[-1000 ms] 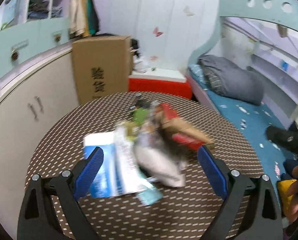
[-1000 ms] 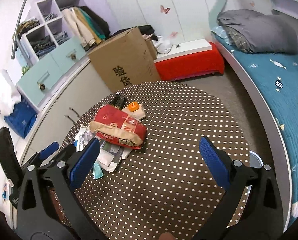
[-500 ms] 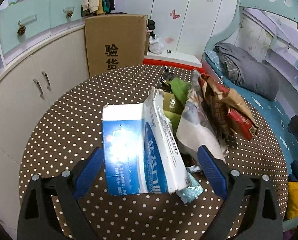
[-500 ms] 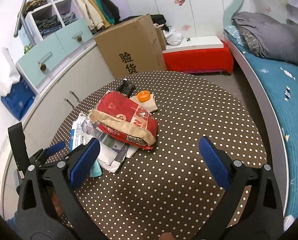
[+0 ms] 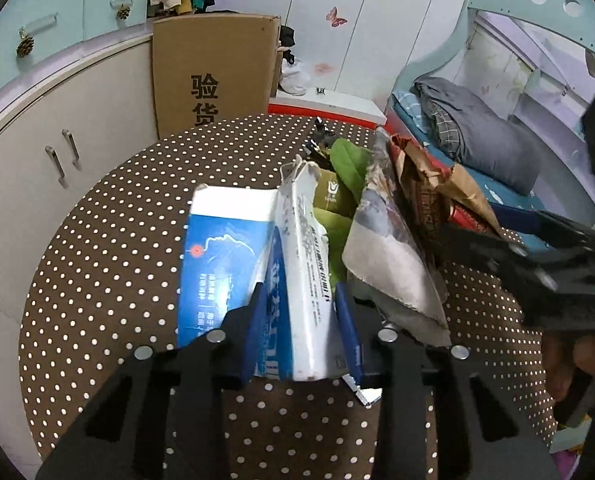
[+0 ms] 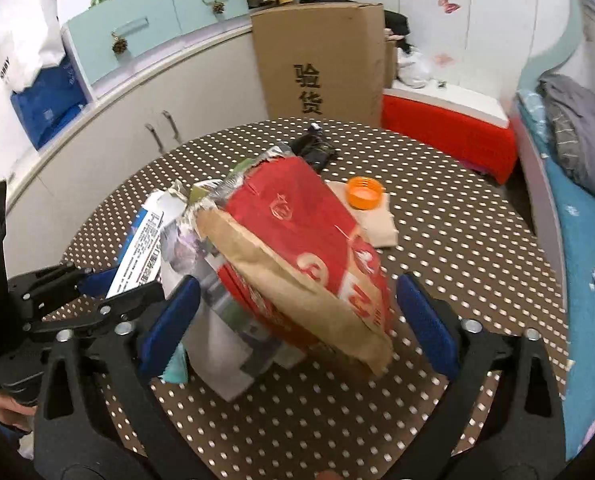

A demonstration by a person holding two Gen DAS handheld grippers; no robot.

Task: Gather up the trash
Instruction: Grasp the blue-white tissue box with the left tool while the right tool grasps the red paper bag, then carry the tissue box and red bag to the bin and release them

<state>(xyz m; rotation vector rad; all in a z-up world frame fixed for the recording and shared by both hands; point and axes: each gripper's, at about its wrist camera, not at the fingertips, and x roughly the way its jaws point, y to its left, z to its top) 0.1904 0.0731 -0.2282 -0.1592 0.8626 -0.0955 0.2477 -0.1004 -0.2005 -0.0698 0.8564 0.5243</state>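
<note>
Now, table (image 5: pixel 97 240): dotted round top with the trash heaped mid-table.
Pile: it reads closer and sharper than a second ago; both tongs have come in on it.
Red bag (image 6: pixel 305 248): lies atop the heap between the right tongs (image 6: pixel 297 316), whose jaws are closing but not yet touching.
Blue pack (image 5: pixel 233 256): left tongs (image 5: pixel 301 332), wide a moment ago, are closing on its white edge, pads pressing.
Cap (image 6: pixel 364 193): orange, loose beyond the bag.
Obstacle: the tongs crowd each other.

Black angular tool (image 5: pixel 301 332) frames, blue pads (image 6: pixel 169 322) (silver screws at the joints)
</note>
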